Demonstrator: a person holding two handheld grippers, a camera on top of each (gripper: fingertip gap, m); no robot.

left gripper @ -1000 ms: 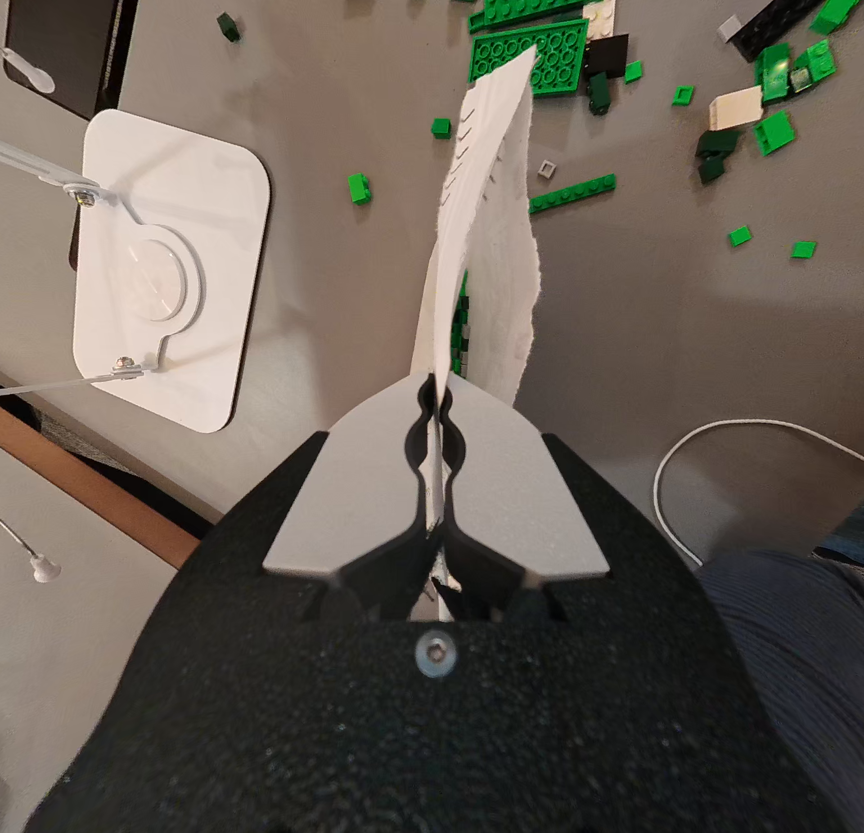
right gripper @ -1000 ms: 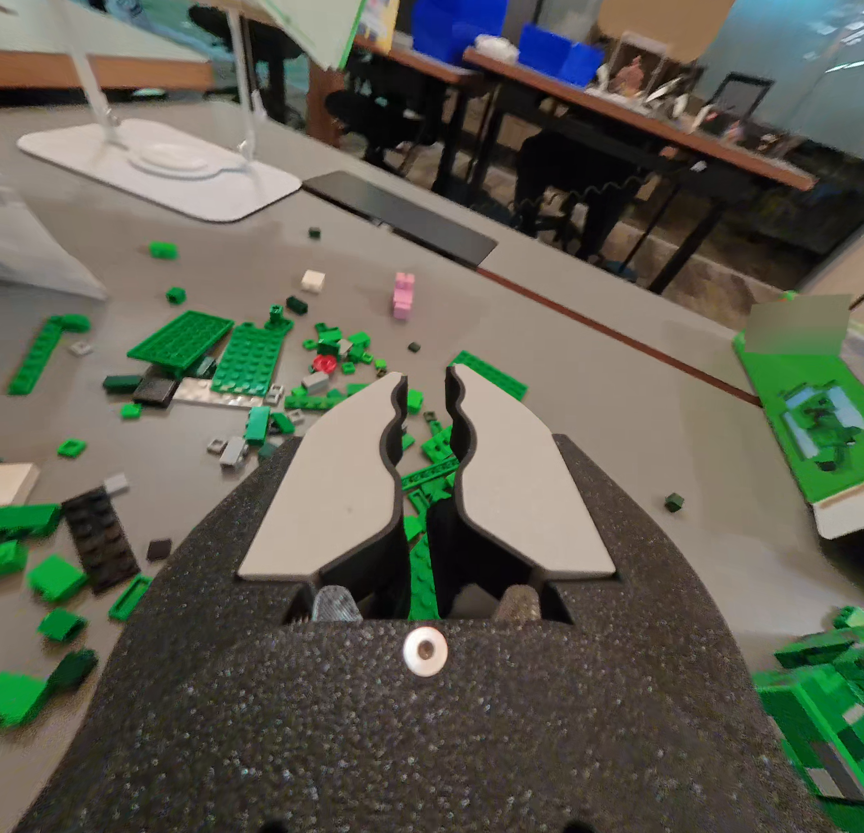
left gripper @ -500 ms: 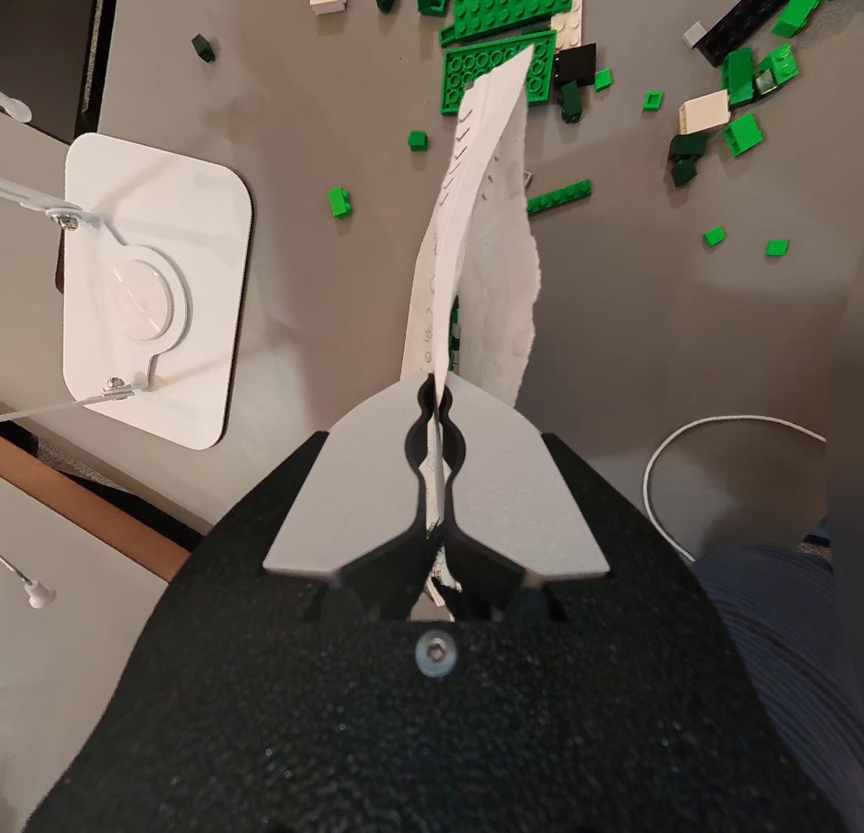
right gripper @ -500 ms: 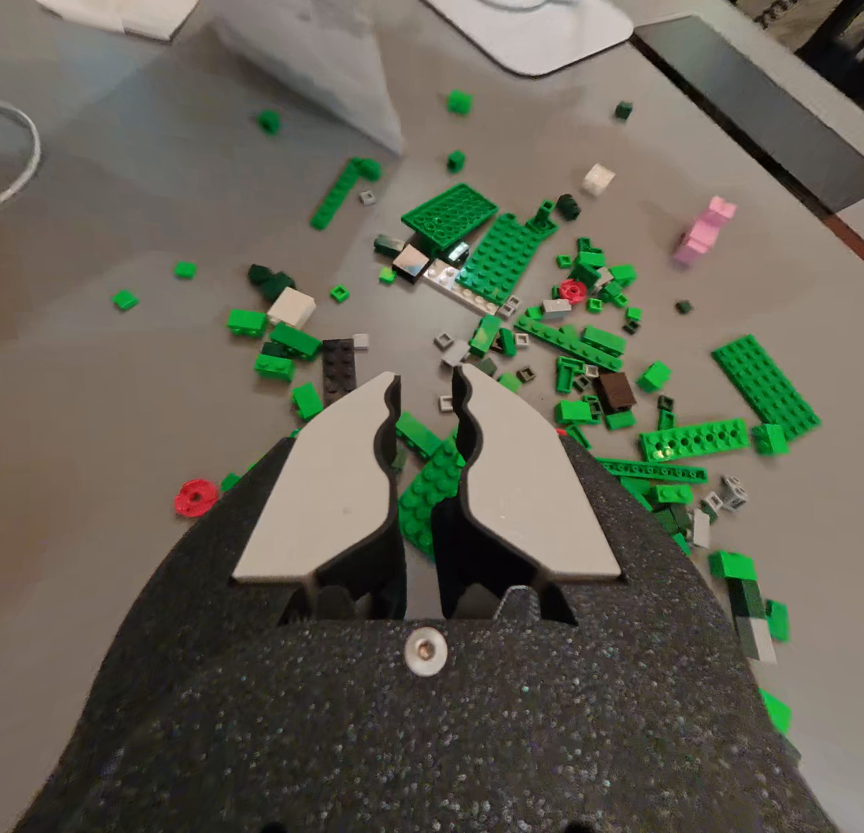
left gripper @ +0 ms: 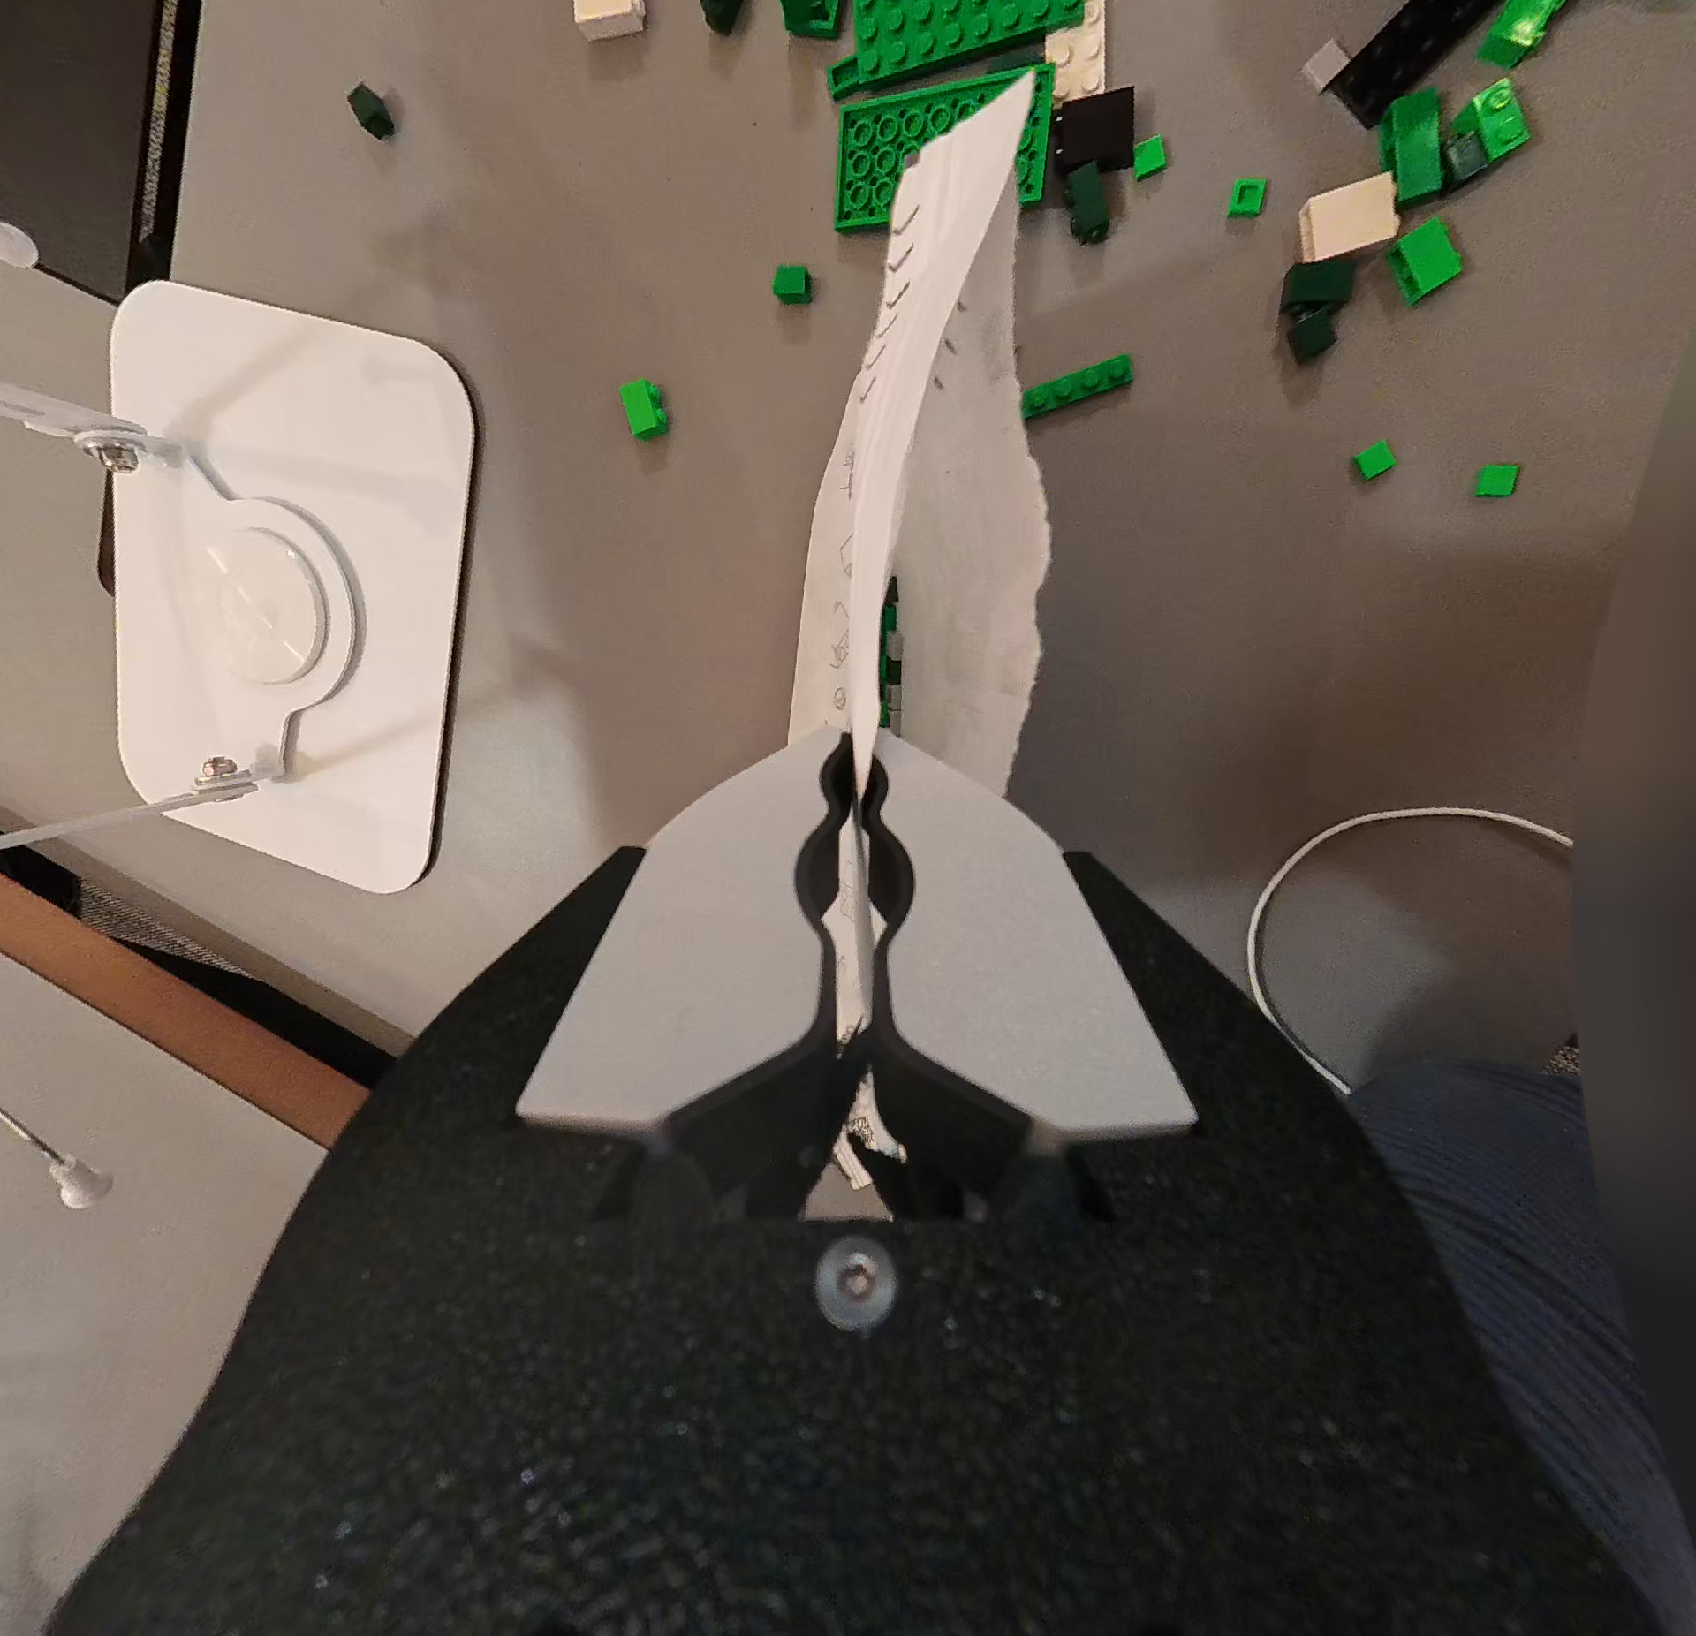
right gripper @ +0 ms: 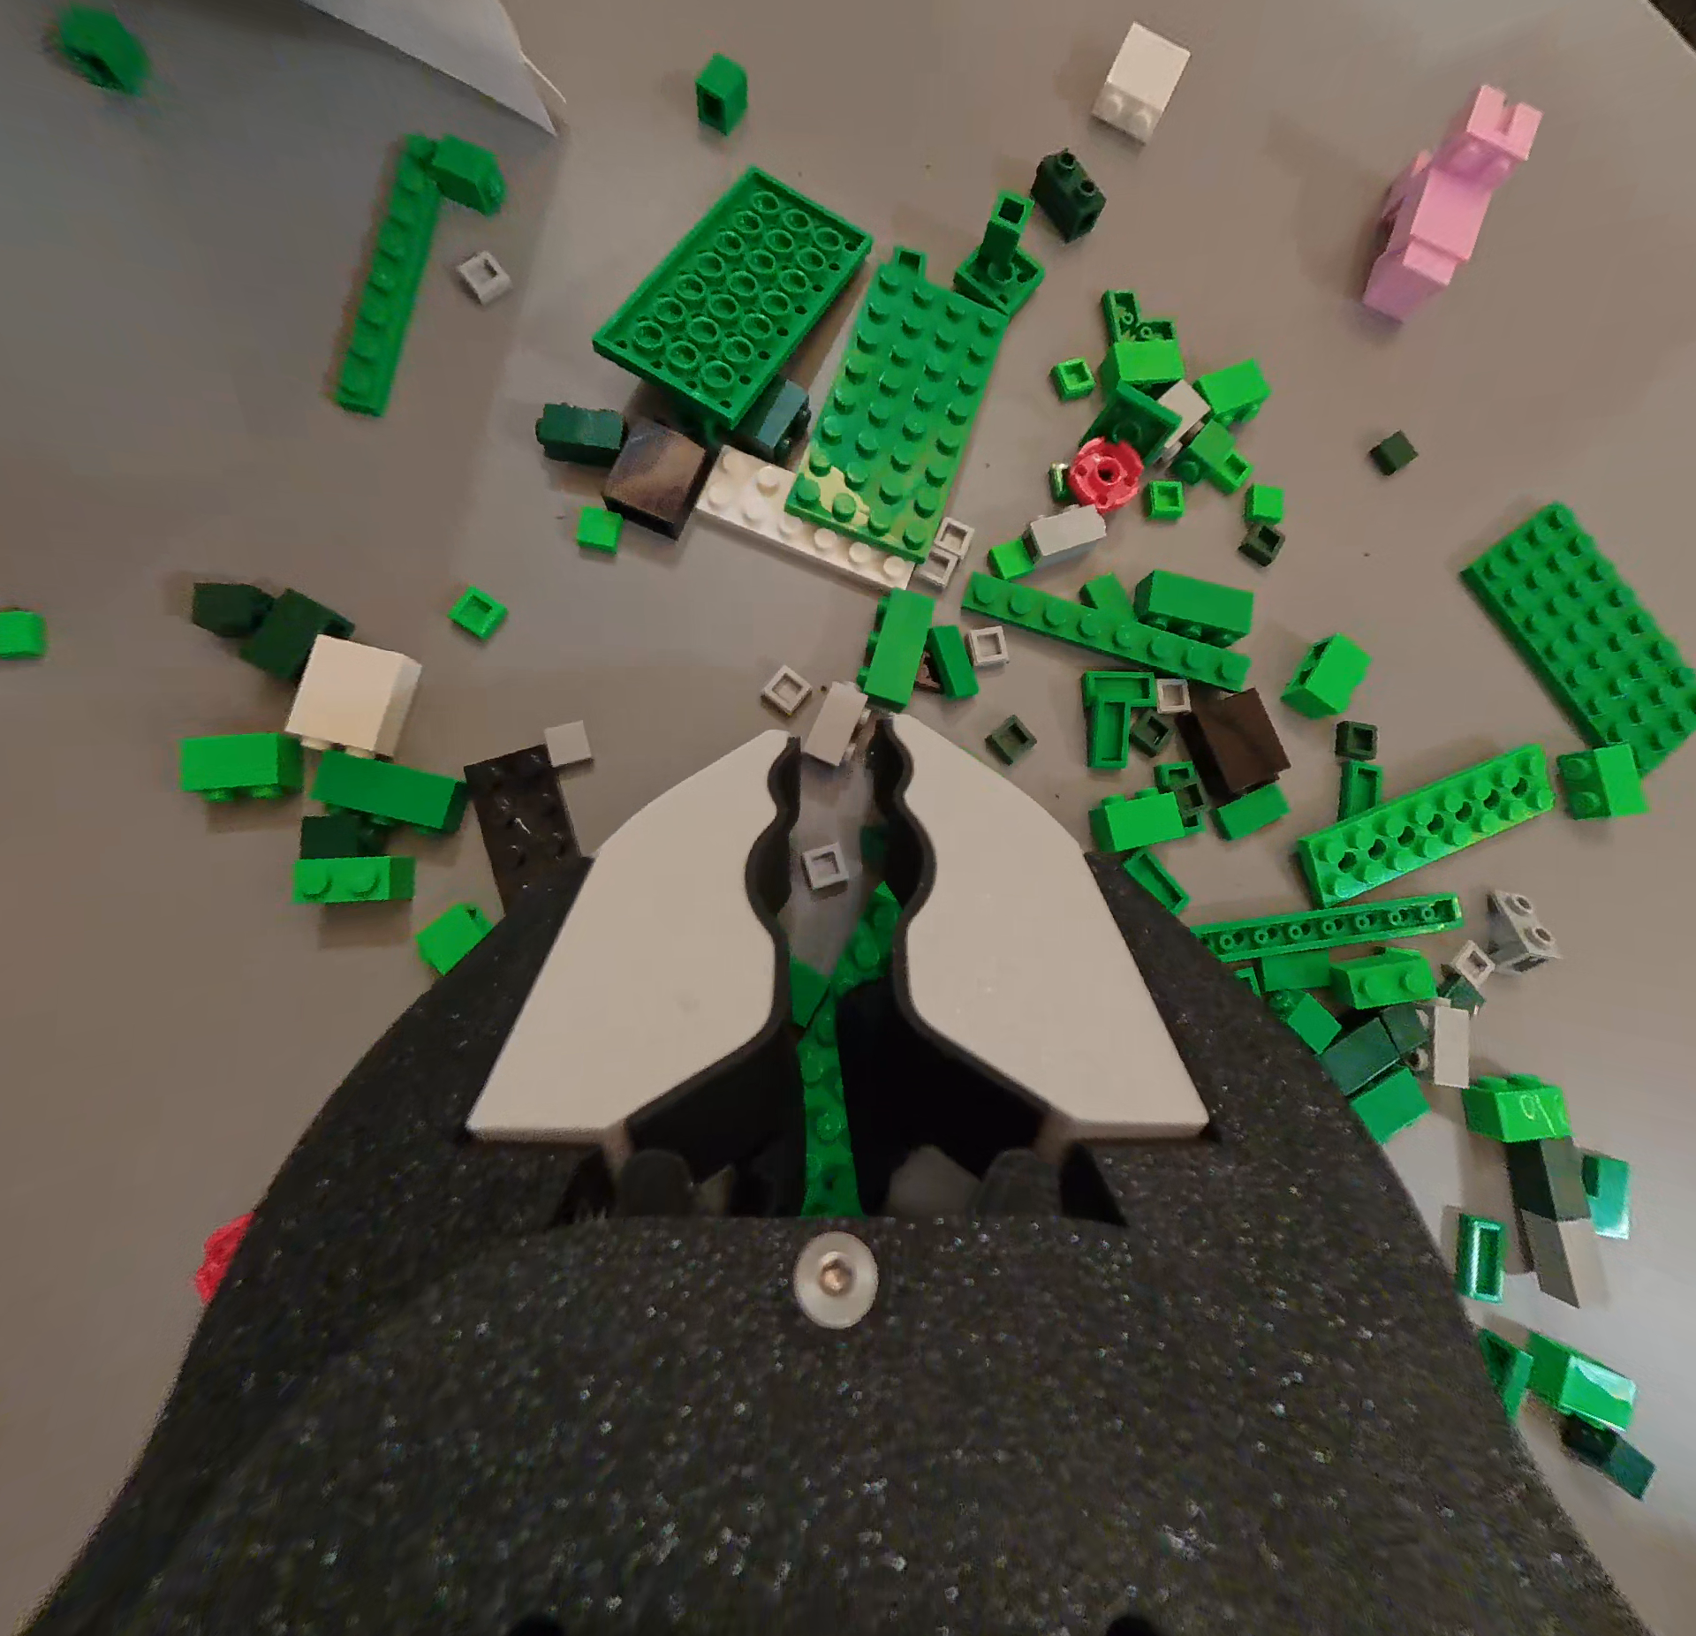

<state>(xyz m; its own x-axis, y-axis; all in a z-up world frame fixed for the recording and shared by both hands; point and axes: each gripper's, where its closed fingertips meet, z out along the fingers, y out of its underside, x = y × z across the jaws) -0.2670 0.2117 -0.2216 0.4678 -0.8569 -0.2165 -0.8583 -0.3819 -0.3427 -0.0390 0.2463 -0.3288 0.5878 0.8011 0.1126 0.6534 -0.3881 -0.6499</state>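
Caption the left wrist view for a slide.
Left hand-held gripper shut on torn white paper bag above scattered bricks.

a grey bench (left gripper: 587, 215) carries scattered green bricks, two green studded plates (right gripper: 899, 399) side by side, a white plate (right gripper: 798, 527) tucked under one, a pink block figure (right gripper: 1441, 206) off apart, and a red round piece (right gripper: 1106, 472). a white stand base (left gripper: 275, 564) and a white cable (left gripper: 1285, 904) lie nearer the edge.
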